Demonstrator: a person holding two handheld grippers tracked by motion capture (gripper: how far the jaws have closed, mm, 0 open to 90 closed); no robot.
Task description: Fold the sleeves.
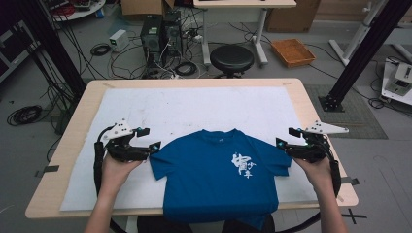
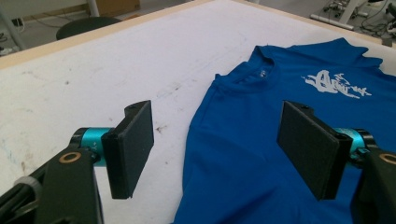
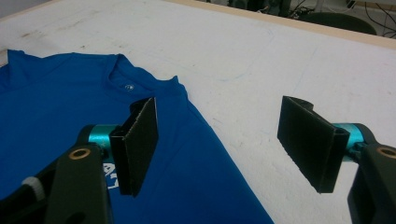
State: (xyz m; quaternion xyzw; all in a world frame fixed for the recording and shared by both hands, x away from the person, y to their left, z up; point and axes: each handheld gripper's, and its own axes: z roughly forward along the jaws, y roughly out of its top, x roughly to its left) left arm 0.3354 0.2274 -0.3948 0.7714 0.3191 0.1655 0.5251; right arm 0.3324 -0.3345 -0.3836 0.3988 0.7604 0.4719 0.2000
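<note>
T-shirt (image 1: 218, 177), blue, lies flat on the table (image 1: 63, 160), hem over its near edge. Left claw (image 1: 145, 140) and right claw (image 1: 284, 137) flank its sleeves, both wide and empty. Pinching one layer, perhaps, would drag it off.

A T-shirt (image 1: 218, 174) lies flat on a mat (image 1: 194, 107) that covers the desk (image 1: 68, 141), in the lower middle of the high view. Its bottom edge hangs over the near edge of the desk. The left hand-held gripper (image 1: 147, 140) is just left of the shirt's sleeve. The right hand-held gripper (image 1: 285, 137) is just right of the other sleeve. A stool (image 1: 231, 58) stands behind the desk, at the top middle.
</note>
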